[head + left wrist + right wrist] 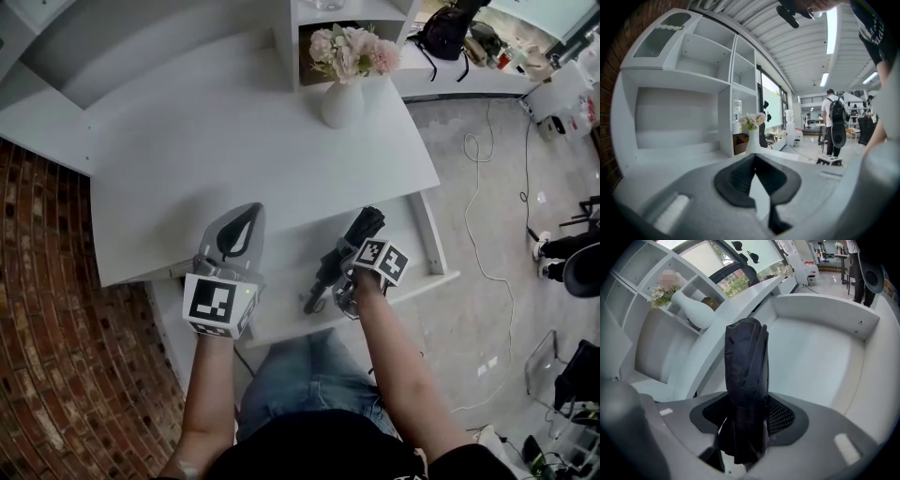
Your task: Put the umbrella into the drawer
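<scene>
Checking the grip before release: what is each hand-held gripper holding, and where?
The right hand-held gripper clamps the folded umbrella near one end, over the drawer; left hand-held gripper holds nothing.

1. A white desk (234,159) fills the middle of the head view.
2. A white vase (342,103) stands upright at the far right of the desk, holding pink and cream flowers (352,49).
3. White shelves (693,93) rise along the desk's far side.
4. A brick wall (47,328) runs down the left.
5. A white cable (479,255) trails over the grey floor (478,323) on the right.
6. A black bag (448,33) sits on a far counter.
7. Far off, a person (833,117) wearing a backpack stands near a small step stool (829,161).
</scene>
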